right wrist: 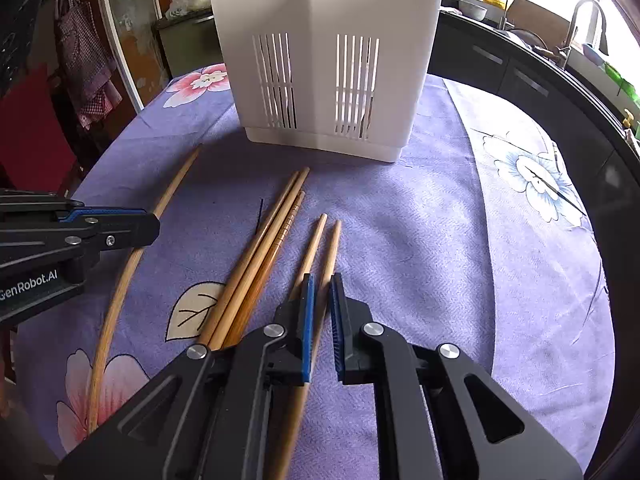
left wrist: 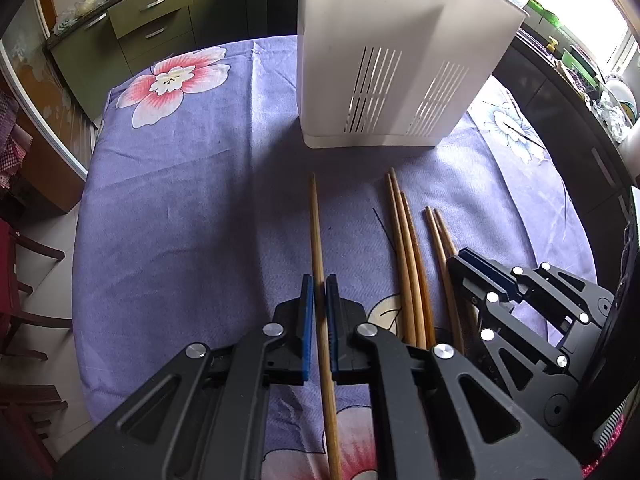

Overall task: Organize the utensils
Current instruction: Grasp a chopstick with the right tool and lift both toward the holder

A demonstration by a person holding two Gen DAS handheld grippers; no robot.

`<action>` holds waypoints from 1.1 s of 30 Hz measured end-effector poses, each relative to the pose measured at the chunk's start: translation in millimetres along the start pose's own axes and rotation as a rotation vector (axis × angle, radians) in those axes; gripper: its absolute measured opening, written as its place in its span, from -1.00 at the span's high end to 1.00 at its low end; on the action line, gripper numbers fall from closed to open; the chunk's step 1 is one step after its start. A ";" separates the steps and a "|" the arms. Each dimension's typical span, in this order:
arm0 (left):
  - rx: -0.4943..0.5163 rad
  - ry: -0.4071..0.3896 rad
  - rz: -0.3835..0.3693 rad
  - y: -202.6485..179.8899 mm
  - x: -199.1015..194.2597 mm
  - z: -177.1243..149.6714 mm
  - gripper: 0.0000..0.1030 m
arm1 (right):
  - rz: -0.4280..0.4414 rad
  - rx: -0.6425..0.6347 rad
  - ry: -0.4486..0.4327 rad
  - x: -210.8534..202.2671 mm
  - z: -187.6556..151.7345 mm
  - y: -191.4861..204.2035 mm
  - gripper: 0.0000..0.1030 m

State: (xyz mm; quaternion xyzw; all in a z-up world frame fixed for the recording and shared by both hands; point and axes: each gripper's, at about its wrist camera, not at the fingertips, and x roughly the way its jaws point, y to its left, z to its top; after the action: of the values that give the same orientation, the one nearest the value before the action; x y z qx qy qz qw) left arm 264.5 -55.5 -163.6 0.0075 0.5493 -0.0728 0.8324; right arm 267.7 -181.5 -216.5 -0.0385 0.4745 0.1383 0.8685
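A white slotted utensil holder (left wrist: 392, 52) stands upright on the purple flowered cloth, also in the right wrist view (right wrist: 324, 60). Several wooden chopsticks lie in front of it. My left gripper (left wrist: 319, 292) is shut on a single chopstick (left wrist: 316, 232), which shows at the left in the right wrist view (right wrist: 132, 264). My right gripper (right wrist: 321, 292) is closed around one chopstick (right wrist: 331, 248) of a pair, with another (right wrist: 314, 240) just left of its left finger. A group of three chopsticks (right wrist: 272, 236) lies between the grippers, seen also in the left wrist view (left wrist: 404, 248).
The round table's cloth (left wrist: 180, 208) has pink and white flower prints. Kitchen cabinets (left wrist: 132, 28) stand behind, a dark counter with a sink (right wrist: 560, 52) to the right, wooden chairs (left wrist: 20, 280) to the left.
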 end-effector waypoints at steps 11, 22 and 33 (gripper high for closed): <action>0.012 -0.043 -0.008 -3.0 -23.8 -0.2 0.88 | 0.099 0.067 -0.146 -66.6 8.1 -20.6 0.87; 0.032 -0.149 -0.017 -9.1 -78.1 0.7 0.90 | 0.153 0.090 -0.328 -152.0 9.9 -36.7 0.87; 0.050 -0.152 -0.021 -13.7 -95.3 7.8 0.90 | 0.164 0.075 -0.383 -188.1 13.0 -33.6 0.87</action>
State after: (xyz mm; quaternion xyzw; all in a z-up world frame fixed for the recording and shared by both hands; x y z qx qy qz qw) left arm 233.2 -59.0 -72.4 0.0171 0.4825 -0.0956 0.8705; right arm 191.3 -249.5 -54.5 0.0594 0.3071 0.1956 0.9295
